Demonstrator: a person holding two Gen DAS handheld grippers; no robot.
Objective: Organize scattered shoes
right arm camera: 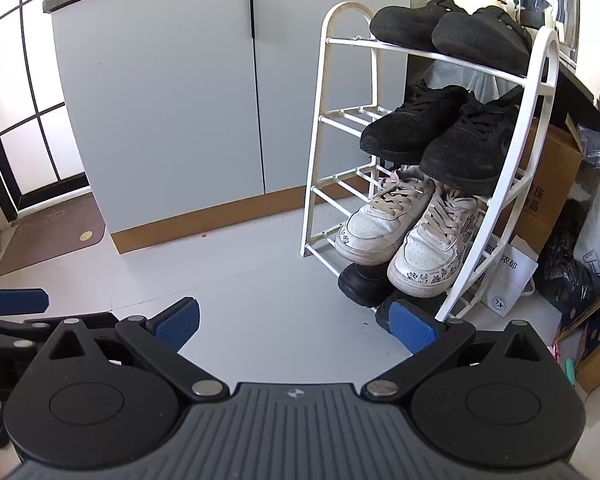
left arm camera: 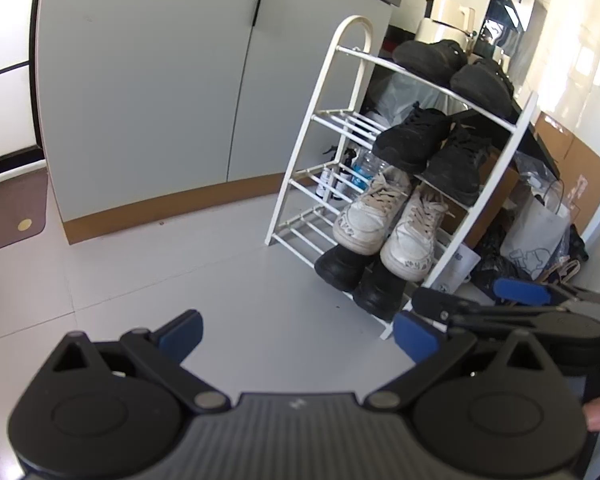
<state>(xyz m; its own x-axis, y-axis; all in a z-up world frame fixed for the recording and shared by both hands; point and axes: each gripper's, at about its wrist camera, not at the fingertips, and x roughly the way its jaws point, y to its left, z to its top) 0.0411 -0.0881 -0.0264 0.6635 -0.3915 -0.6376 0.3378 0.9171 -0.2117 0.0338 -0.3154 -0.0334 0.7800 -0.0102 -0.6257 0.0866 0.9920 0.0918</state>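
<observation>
i see four pairs of shoes lined up on the white rack, floor bare ahead. both my left tongs and right tongs gape wide, holding nothing. i'd just check each pair sits square.

My left gripper is wearing black linkage arms, silver pivot screws and a ribbed grey body. My right gripper is showing ridged blue fingertips at two o'clock.
</observation>
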